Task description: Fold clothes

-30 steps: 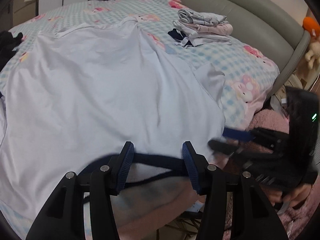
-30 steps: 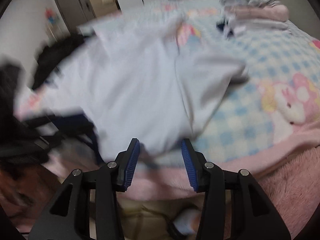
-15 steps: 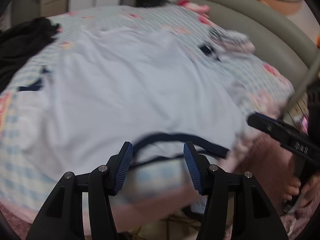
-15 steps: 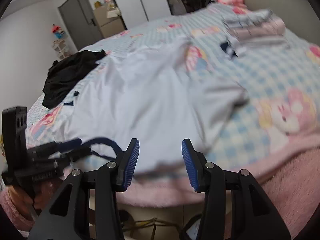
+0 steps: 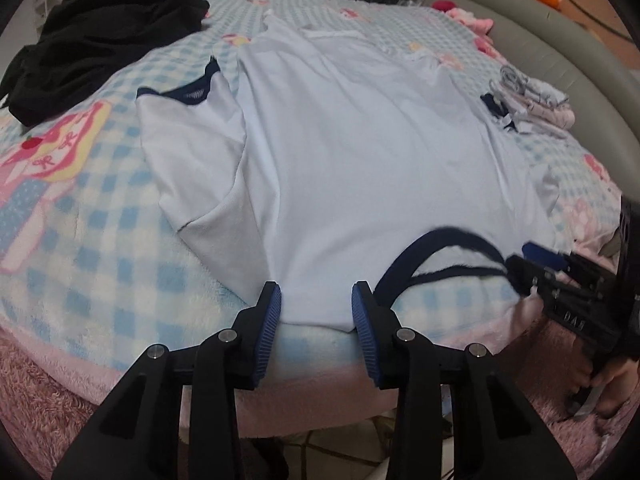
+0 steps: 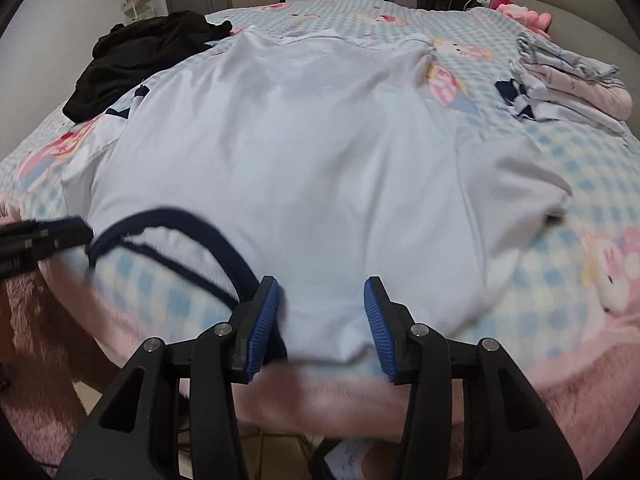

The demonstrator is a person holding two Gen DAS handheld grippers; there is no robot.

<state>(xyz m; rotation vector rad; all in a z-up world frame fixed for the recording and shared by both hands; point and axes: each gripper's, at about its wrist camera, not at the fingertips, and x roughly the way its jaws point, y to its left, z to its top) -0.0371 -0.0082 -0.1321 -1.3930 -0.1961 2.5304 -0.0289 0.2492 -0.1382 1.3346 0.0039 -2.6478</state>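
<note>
Lying flat, the white T-shirt (image 5: pixel 360 152) runs six-to-twelve, collar at six between both released tongs, left gripper (image 5: pixel 316 312) and right gripper (image 6: pixel 318 316).

A: What can't we make out here?

B: The near shoulder edge of the pale shirt (image 6: pixel 312 160) is smeared with blur in the right wrist view, so we cannot tell whether it touches the blue pads of the right hand-held gripper (image 6: pixel 320 312). The navy collar (image 6: pixel 168 236) is streaked too.

A: And the other hand-held gripper?

B: We see the left hand-held gripper (image 6: pixel 40 240) only as a dark blur cut off by the left edge there. In the left wrist view, the person's hand (image 5: pixel 600 384) is half hidden behind the black body and cropped by the rim.

A: The folded pile (image 5: pixel 528 104)?

B: Too small for us to count its pieces. The black garment (image 5: pixel 100 36) runs past the edge.
</note>
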